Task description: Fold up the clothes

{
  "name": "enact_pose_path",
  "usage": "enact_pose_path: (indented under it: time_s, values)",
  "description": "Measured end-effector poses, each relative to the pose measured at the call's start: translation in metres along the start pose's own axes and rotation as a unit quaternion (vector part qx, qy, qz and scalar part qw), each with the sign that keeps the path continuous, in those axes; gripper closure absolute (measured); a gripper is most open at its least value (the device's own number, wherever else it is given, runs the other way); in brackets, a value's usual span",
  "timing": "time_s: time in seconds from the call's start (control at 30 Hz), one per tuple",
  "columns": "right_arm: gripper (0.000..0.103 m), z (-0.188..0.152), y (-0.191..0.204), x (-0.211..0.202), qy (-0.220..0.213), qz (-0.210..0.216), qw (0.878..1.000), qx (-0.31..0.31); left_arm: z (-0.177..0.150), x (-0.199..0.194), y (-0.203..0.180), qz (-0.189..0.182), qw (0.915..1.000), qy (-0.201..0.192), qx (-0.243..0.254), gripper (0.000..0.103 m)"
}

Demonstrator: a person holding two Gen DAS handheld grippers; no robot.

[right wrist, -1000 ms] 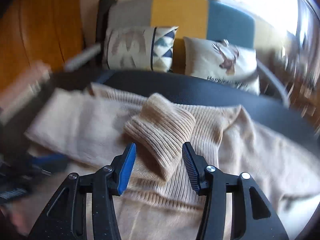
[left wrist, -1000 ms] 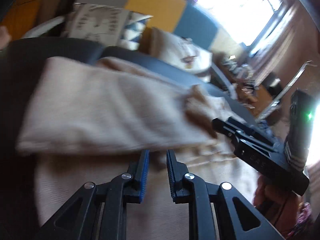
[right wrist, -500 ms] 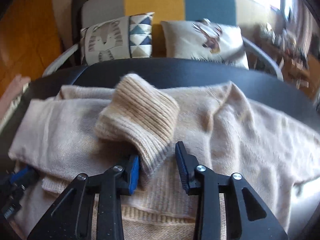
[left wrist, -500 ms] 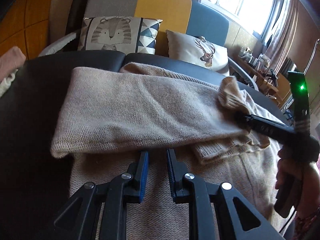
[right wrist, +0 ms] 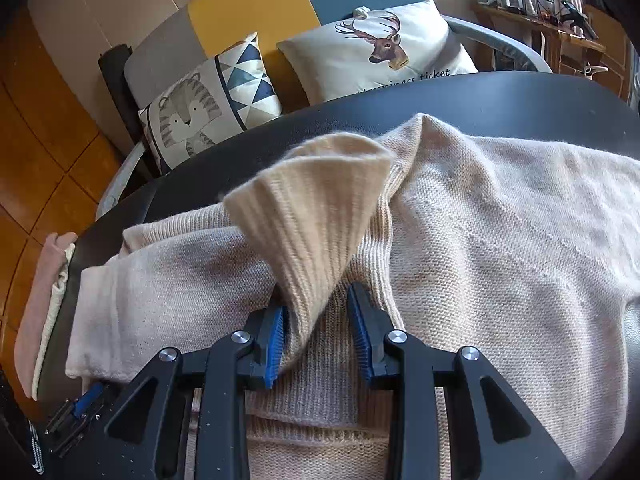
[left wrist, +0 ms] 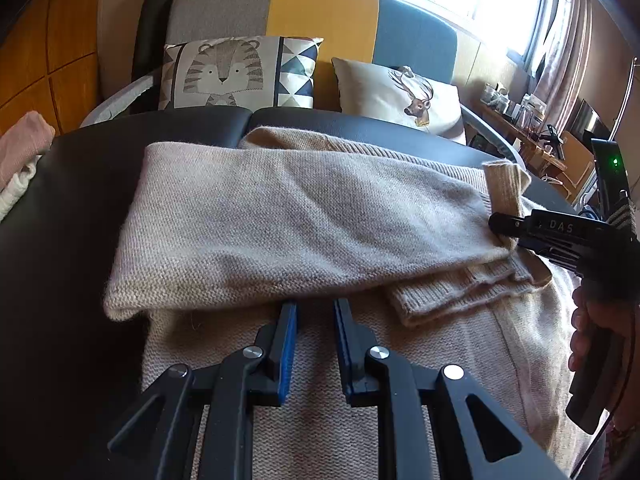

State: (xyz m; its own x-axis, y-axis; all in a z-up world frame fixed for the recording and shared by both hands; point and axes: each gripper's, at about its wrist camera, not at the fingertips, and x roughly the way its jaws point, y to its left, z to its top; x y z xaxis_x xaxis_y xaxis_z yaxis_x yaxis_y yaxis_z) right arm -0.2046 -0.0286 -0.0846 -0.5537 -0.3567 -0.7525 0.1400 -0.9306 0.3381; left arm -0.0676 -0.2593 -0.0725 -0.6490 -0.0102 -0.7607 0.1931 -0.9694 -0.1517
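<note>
A beige sweater (left wrist: 304, 216) lies on a black padded table (left wrist: 60, 208) before a patchwork sofa (left wrist: 320, 16) with two cushions. The left gripper (left wrist: 316, 312) hovers over it, jaws slightly apart and empty. The right gripper (right wrist: 318, 312), jaws just closing, has the ribbed cuff (right wrist: 312, 208) between them, touching only one pad.

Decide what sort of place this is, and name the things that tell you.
Most likely a living room at home: a patchwork sofa with a tiger cushion and a deer cushion, and a curtained window above a cluttered sideboard.
</note>
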Motion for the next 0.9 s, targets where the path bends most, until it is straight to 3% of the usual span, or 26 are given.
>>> enact_pose_path:
  time_s: [0.33,0.47,0.53,0.57,0.73,0.9]
  values:
    - [0.07,-0.002,-0.019,-0.001,-0.004,0.045,0.997,0.06,0.0,0.001,-0.001,0.001,1.0,-0.001,0.001,0.085]
    - [0.071,-0.003,-0.015,0.0,-0.008,0.039,0.999,0.037,-0.001,0.0,-0.002,-0.001,1.0,-0.002,-0.001,0.085]
    - [0.088,-0.003,-0.011,0.0,-0.008,0.03,0.999,0.021,-0.001,-0.001,-0.001,-0.006,1.0,-0.003,-0.003,0.085]
    - [0.088,-0.002,-0.009,-0.001,-0.007,0.026,1.0,0.015,-0.001,-0.002,0.0,-0.009,0.9999,-0.004,-0.006,0.085]
    - [0.093,0.014,0.016,-0.024,-0.034,0.046,0.998,-0.014,-0.005,-0.01,0.031,-0.062,0.9944,-0.023,-0.082,0.085]
    - [0.093,0.04,0.062,-0.06,-0.077,0.086,0.991,-0.064,-0.019,-0.024,0.048,-0.117,0.985,-0.047,-0.118,0.085]
